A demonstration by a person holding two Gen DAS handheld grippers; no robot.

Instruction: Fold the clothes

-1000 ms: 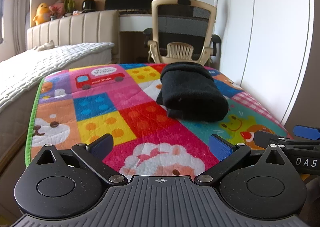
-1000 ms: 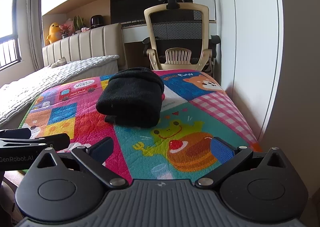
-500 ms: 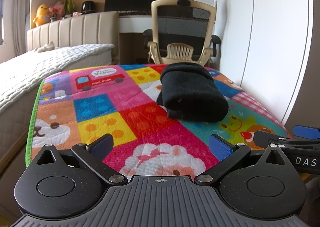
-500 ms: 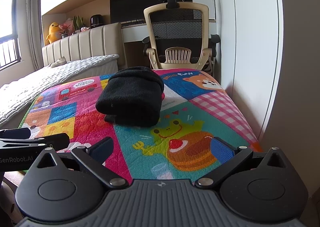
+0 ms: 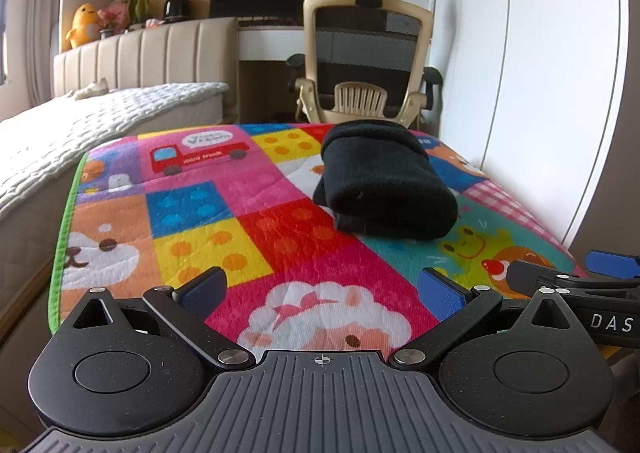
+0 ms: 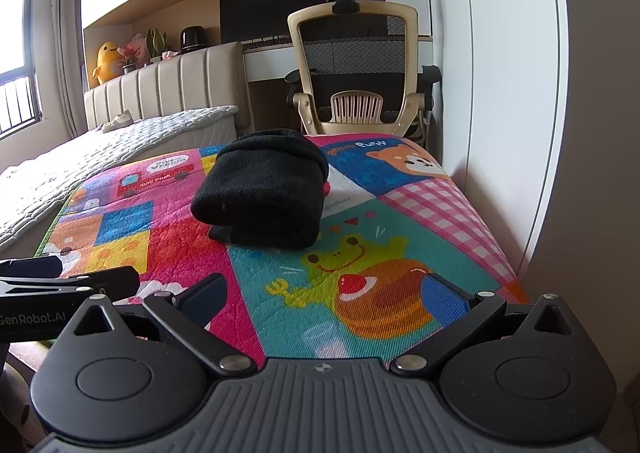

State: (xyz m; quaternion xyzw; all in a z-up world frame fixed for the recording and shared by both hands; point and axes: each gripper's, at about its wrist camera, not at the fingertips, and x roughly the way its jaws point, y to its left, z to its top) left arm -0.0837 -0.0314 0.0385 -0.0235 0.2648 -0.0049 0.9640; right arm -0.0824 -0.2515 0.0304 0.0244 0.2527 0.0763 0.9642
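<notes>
A black garment [image 5: 384, 181] is seen already folded into a thick, compact bundle, laid on the colourful play mat [image 5: 240, 221] toward the mat's far end, in front of the office chair [image 5: 366, 53]. In the right wrist view the same bundle [image 6: 264, 189] is shown resting partly on the pink squares and partly on the teal frog panel. A rounded fold is turned toward the cameras, with layered edges tucked beneath it.

The fabric appears to be a soft, fuzzy knit; it is judged to be light, limp and not slippery, with nothing fragile about it. The layers would probably slide apart if lifted by one edge only. If it is to be moved, it would best be taken at both side edges of the bundle, pinching through all layers, or scooped from under the rounded fold.

The left gripper [image 5: 320, 289] is held over the near edge of the mat, its jaws spread wide and nothing between them. The right gripper [image 6: 324, 295] is likewise released and empty, held beside the left one, well short of the garment. The fold itself is judged essentially complete.
</notes>
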